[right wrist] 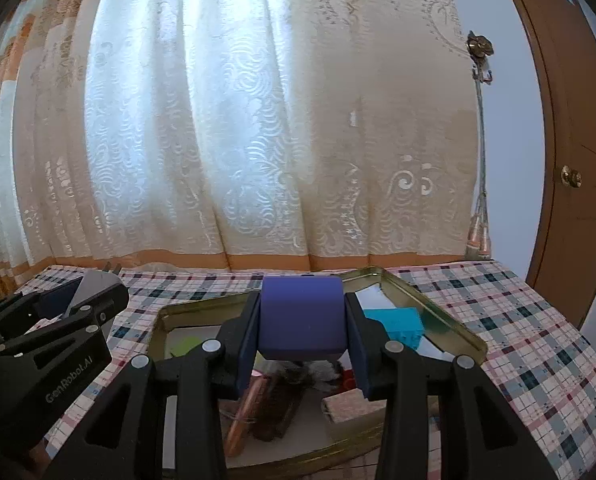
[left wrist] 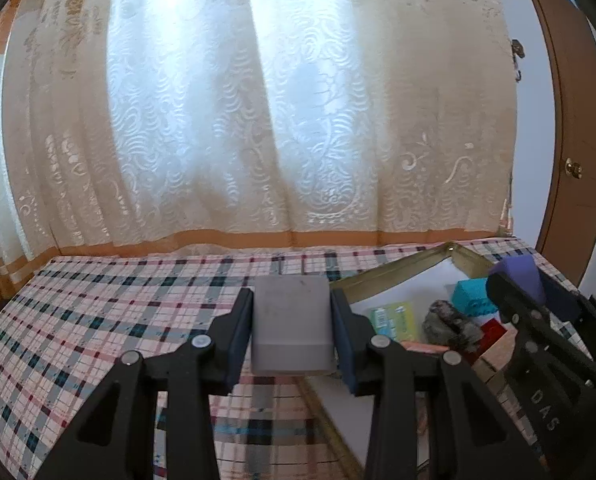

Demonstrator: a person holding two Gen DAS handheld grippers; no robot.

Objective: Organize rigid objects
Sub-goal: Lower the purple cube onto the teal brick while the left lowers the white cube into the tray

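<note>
**Two blocks held above the tray**

The grey block (left wrist: 292, 326) sits clamped between the pads of the left gripper (left wrist: 292, 332), lifted off the cloth and just to the left of the tray (left wrist: 397, 270). It looks like a plain, flat-sided box with slightly rounded edges; its matte faces should give the pads good friction, and it shows no dent or give where it is squeezed, so I judge it stiff and fairly light. The pads bear on two opposite side faces, about halfway along, which is the sensible place to hold it: flat, parallel and near its middle, so it should not swing.

The purple block (right wrist: 301, 314) is gripped the same way by the right gripper (right wrist: 301, 320), over the middle of the tray. It is similar in shape, with a rounded top edge and a smooth surface that may be a little more slippery than the grey one. Held by its flat sides, it seems secure.

Inside the tray, beyond the purple block, lies a teal box (right wrist: 395, 326). Nearer, under the right gripper, are a copper-coloured tube (right wrist: 248, 412), a dark fuzzy thing (left wrist: 451, 322) whose nature I cannot tell, and a pinkish box (right wrist: 351, 406). A green packet (left wrist: 391, 316) lies at the tray's left side, closest to the grey block.

The tray rests on a plaid cloth (left wrist: 98, 320). Behind it hangs a cream curtain (left wrist: 258, 120), and to the tray's right stands a brown door (right wrist: 569, 140).
</note>
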